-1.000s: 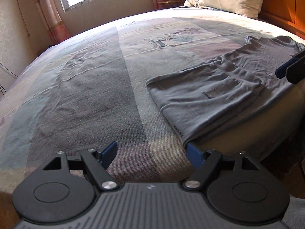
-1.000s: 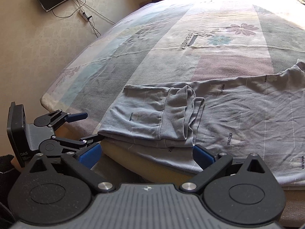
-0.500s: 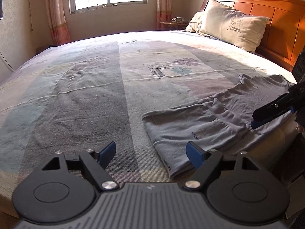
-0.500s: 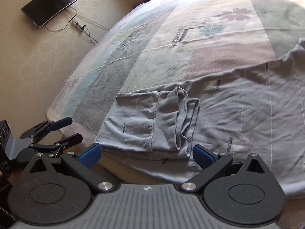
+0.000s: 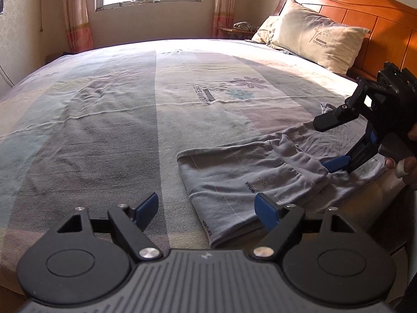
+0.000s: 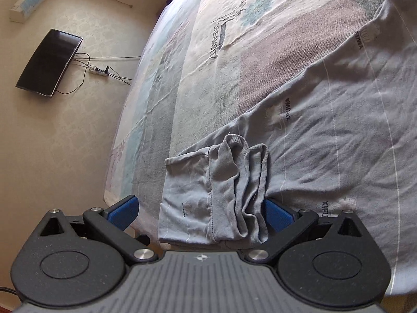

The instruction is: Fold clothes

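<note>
Now a grey garment [image 5: 250, 180] lies near the front edge of a wide bed [image 5: 109, 120], spread flat over the patterned bedsheet [image 6: 234, 60]. Its near end is doubled over on itself, and a bunched sleeve [image 6: 242, 182] with a ribbed cuff rests on top of that fold. Small dark lettering shows here and there on the cloth.

From the left wrist view, the left gripper [image 5: 207, 208] hovers low over the bed's front edge with its jaws spread wide. The folded corner of the garment sits between the two blue pads but neither pad presses on it; the left pad is over bare sheet, the right pad over the cloth.

At the right of that same view, the right gripper [image 5: 336, 140] is turned on its side, one jaw above the other. Its lower blue pad reaches down to the garment just beside the bunched sleeve, while the upper jaw stands clear above the cloth. A hand [image 5: 406, 167] holds its handle, with a pale wrap on one finger.

Seen from the right wrist view, the right gripper [image 6: 200, 210] has its jaws apart, and the folded end with the sleeve lies between them. The right pad [image 6: 277, 214] is partly hidden behind the sleeve's edge; the left pad hangs off the bed's side, above the floor.

A pillow [image 5: 312, 34] leans against the wooden headboard [image 5: 375, 13], and a dark television [image 6: 49, 62] hangs on the wall.
</note>
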A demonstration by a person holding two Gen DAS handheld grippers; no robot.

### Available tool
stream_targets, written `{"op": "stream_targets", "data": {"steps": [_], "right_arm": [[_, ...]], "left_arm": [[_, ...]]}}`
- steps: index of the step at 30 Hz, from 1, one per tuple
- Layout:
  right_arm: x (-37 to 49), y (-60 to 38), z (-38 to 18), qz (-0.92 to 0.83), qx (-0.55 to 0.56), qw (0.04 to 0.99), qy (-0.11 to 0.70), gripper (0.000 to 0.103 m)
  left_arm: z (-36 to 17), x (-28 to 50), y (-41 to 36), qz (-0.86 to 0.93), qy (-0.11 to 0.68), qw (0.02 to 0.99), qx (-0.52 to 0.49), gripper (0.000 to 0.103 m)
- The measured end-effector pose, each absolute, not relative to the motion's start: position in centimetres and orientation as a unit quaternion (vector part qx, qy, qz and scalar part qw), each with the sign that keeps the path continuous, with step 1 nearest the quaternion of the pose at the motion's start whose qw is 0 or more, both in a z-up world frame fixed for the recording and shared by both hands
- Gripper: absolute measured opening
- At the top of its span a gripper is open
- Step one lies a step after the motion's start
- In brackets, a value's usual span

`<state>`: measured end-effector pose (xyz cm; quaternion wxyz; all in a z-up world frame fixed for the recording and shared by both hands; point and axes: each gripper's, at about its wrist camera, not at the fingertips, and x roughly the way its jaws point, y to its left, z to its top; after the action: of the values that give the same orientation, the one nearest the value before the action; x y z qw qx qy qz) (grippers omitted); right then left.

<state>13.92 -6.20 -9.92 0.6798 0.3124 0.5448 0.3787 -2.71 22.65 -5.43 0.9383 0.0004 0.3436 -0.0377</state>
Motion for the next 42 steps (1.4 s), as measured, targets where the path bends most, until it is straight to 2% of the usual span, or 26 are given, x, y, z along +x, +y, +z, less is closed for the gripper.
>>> {"op": "stream_targets", "data": {"steps": [7,10,11,12,13,15,17,23,31,34,36,38,42], "right_arm": [[13.4,-6.2,-10.1,0.395,0.306,0.689,0.525,0.103],[13.4,-5.9,-10.0,0.394,0.291,0.704,0.515,0.098],[13.2,-5.9,-9.8,0.388,0.277,0.712,0.515,0.09],[13.0,-5.9,-9.6,0.379,0.259,0.723,0.516,0.076],[12.9,-6.0,-9.5,0.37,0.245,0.732,0.517,0.068],[12.7,-6.2,-9.5,0.352,0.222,0.746,0.52,0.035],[12.8,-6.5,-9.8,0.336,0.208,0.754,0.525,0.019],[12.1,-6.1,-9.2,0.333,0.18,0.768,0.517,0.017],[11.5,-6.0,-8.8,0.329,0.173,0.773,0.514,0.019],[11.2,-6.5,-8.4,0.339,0.179,0.773,0.505,0.03],[11.0,-6.9,-7.4,0.349,0.183,0.779,0.488,0.042],[11.1,-6.8,-6.4,0.361,0.185,0.784,0.469,0.042],[12.2,-5.3,-5.2,0.391,0.177,0.789,0.439,0.042]], "left_arm": [[-5.7,-2.9,23.3,-0.027,0.346,0.938,-0.014,0.082],[-5.6,-3.2,23.3,-0.031,0.342,0.939,-0.015,0.082],[-5.6,-3.3,23.3,-0.031,0.342,0.939,-0.015,0.082],[-5.6,-3.4,23.3,-0.031,0.343,0.939,-0.015,0.082],[-5.7,-3.4,23.3,-0.029,0.344,0.938,-0.015,0.082],[-5.7,-3.3,23.2,-0.029,0.346,0.938,-0.018,0.082],[-5.6,-3.3,23.0,-0.034,0.342,0.939,-0.023,0.082],[-5.1,-2.4,21.4,-0.097,0.331,0.938,-0.018,0.082],[-8.0,-1.3,21.0,-0.146,0.399,0.904,-0.041,0.081],[-7.3,-1.7,21.0,-0.146,0.391,0.908,-0.03,0.082],[-6.4,-1.8,21.0,-0.145,0.375,0.915,-0.021,0.082],[-6.2,-1.5,20.9,-0.158,0.369,0.915,-0.026,0.085],[-8.0,-0.6,20.3,-0.168,0.4,0.901,-0.025,0.085]]}}
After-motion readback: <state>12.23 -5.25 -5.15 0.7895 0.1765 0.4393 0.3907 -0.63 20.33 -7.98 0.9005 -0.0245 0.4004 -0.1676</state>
